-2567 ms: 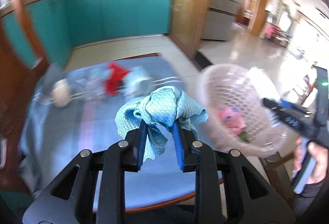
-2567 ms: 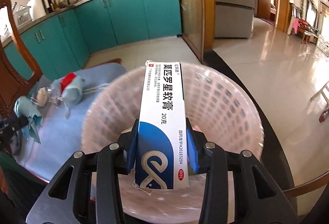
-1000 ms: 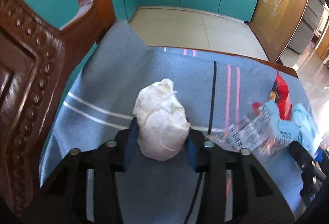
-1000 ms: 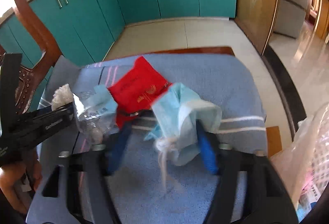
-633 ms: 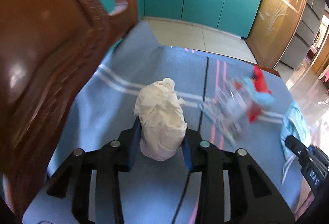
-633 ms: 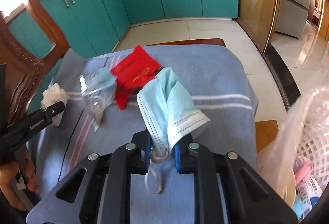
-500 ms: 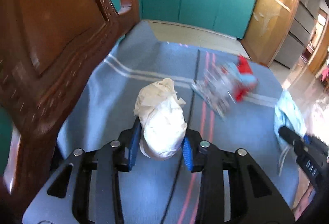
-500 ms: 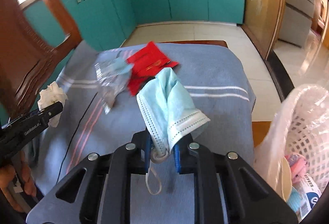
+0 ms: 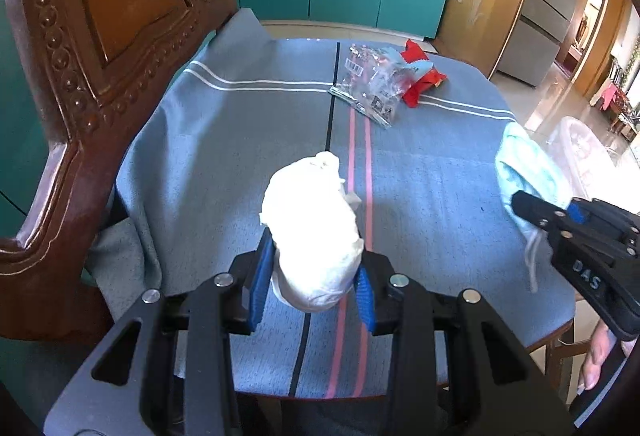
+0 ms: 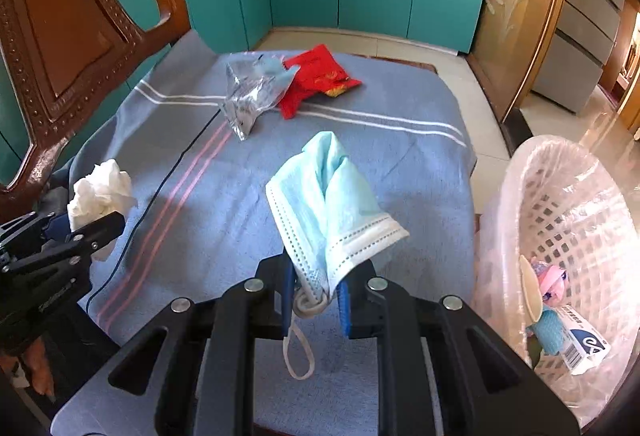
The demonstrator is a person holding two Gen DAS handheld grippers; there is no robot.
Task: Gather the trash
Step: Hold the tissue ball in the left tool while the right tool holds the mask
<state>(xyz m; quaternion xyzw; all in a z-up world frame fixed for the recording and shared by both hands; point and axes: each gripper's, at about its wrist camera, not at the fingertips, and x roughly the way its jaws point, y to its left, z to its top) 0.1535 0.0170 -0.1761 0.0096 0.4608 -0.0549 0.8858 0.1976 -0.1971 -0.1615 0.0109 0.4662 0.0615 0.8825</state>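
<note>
The left hand-held gripper (image 9: 314,284) pinches a crumpled white tissue (image 9: 312,232) above the blue-clothed tabletop (image 9: 420,172). The right hand-held gripper (image 10: 314,296) pinches a folded pale blue face mask (image 10: 332,208), its ear loop dangling. A clear plastic wrapper (image 10: 250,96) and a red packet (image 10: 316,78) lie touching at the tabletop's far end. The likely step is carrying both items to the pink mesh basket (image 10: 560,172) just beside the tabletop's right edge; each should be let go well over the rim so the loop does not snag. The lined basket already holds a medicine box (image 10: 580,346), something pink and other scraps.
</note>
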